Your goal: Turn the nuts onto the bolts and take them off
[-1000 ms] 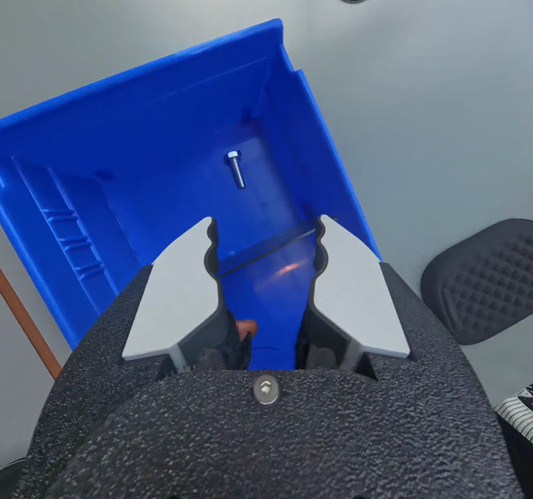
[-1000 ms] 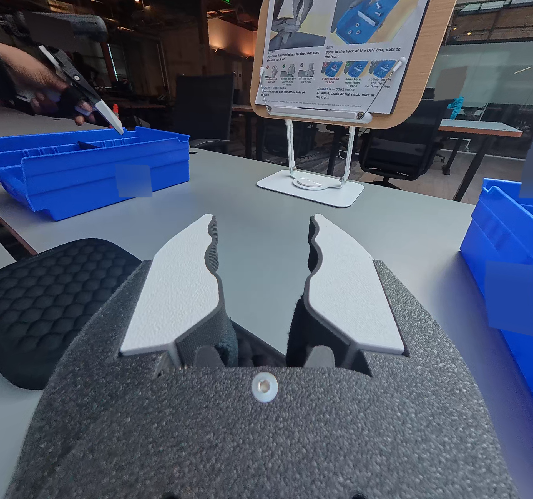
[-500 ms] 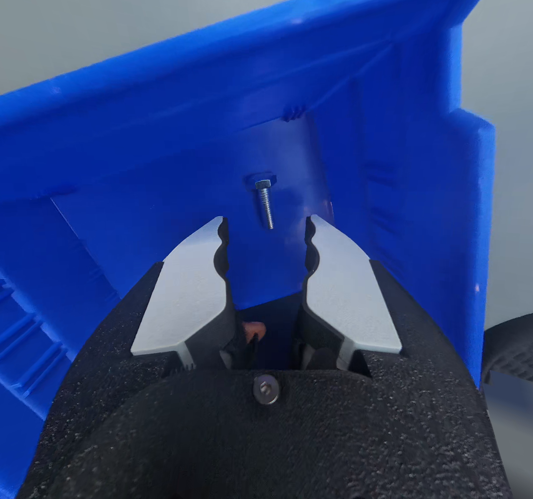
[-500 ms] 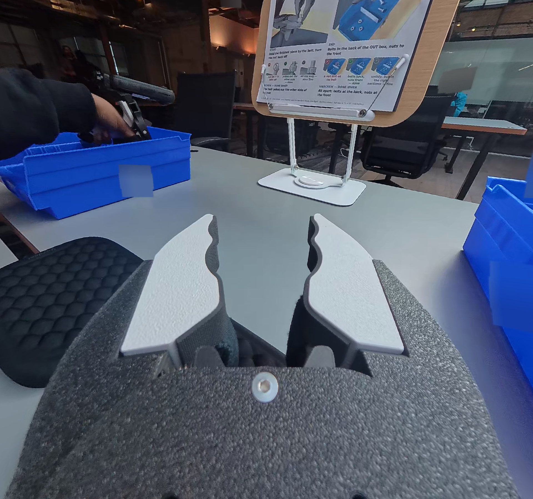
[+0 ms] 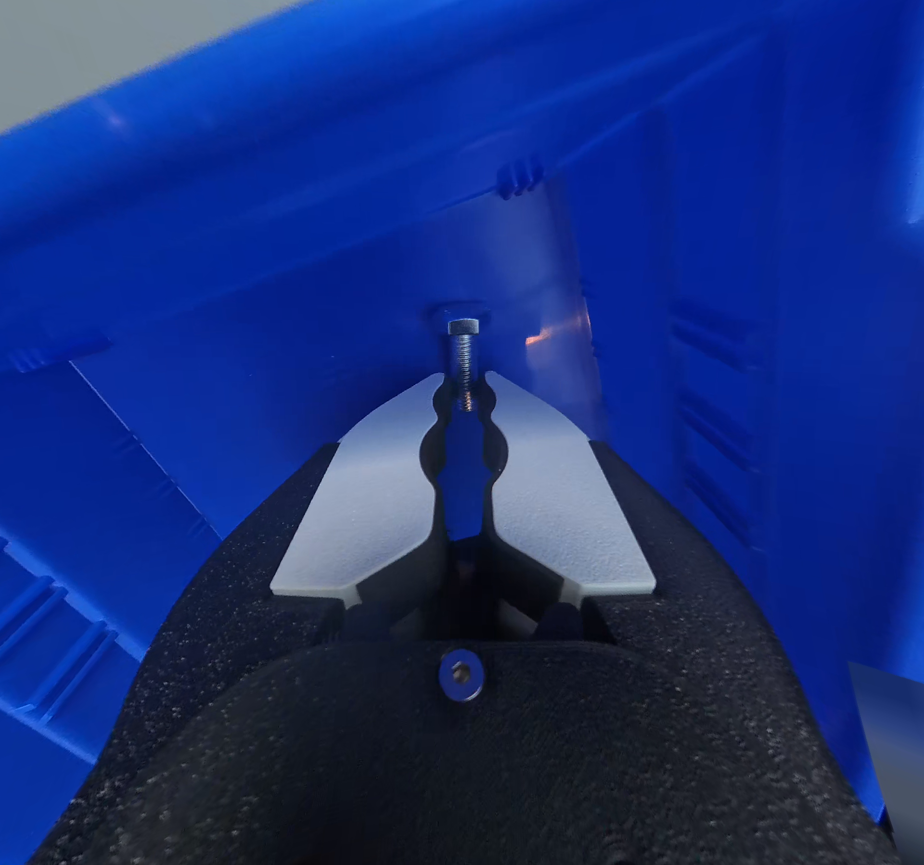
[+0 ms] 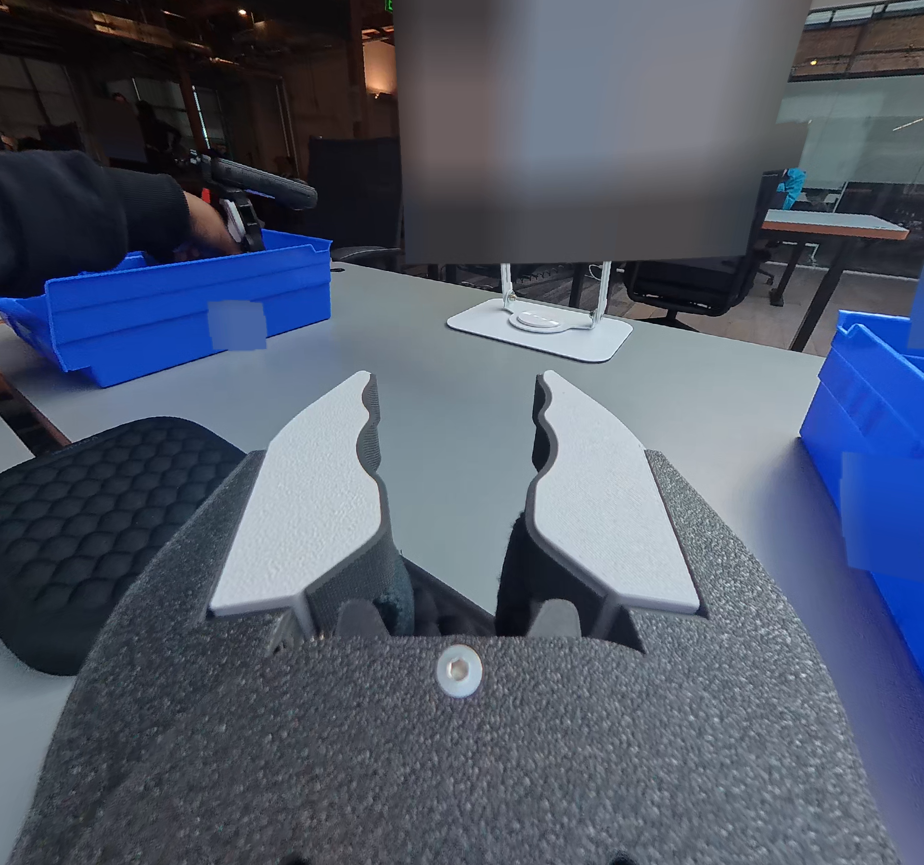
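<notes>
Here, bolt (image 5: 462, 366) between left gripper (image 5: 464, 381) tips

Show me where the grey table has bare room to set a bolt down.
Bare table lies ahead of the right gripper, bordered by the left blue bin, the white stand base, the right blue bin and the black pad. The left bin is crowded by the left gripper, shut on a bolt.

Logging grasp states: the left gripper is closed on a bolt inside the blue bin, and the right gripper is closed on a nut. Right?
Not quite. The right gripper is open and empty above the table, as the right wrist view shows. The left gripper is indeed closed on the bolt inside the blue bin.
</notes>
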Available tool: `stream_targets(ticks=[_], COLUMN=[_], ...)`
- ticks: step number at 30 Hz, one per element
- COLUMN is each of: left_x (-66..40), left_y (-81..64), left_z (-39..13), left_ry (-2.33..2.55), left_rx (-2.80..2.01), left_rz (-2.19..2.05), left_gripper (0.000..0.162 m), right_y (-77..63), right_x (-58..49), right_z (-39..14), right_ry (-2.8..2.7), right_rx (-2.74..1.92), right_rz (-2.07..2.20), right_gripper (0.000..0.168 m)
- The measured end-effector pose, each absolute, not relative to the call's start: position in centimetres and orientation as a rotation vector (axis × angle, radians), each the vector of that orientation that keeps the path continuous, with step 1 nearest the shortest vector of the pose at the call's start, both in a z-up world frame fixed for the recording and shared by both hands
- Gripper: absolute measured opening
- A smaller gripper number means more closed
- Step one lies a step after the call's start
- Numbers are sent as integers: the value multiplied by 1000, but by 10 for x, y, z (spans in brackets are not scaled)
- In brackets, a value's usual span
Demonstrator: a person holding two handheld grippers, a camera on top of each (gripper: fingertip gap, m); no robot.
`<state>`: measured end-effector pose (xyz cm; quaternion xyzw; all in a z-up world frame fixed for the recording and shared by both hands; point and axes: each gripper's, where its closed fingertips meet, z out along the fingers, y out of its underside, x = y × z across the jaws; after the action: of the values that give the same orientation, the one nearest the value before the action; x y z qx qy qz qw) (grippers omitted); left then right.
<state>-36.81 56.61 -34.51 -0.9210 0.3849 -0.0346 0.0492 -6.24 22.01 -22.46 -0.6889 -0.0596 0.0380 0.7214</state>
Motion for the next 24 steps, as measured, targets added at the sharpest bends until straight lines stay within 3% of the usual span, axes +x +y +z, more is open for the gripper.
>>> stream_targets(ticks=[6,16,24], left_x=[-366,-334,-274], left_y=[570,509,399], left_z=[-312,-180,-192], left_ry=[1133,1103,1456], left_rx=[-2650,-2056,-1876], left_rz=[-208,-602,-671], left_gripper=[10,9,9], right_y=[220,223,223], right_x=[-63,-68,-72], right_z=[-225,-228,-231], right_ry=[-135,-174,-210], right_rx=[-1524,-1549,-1565], right_rz=[91,72,37], right_gripper=[58,55,54])
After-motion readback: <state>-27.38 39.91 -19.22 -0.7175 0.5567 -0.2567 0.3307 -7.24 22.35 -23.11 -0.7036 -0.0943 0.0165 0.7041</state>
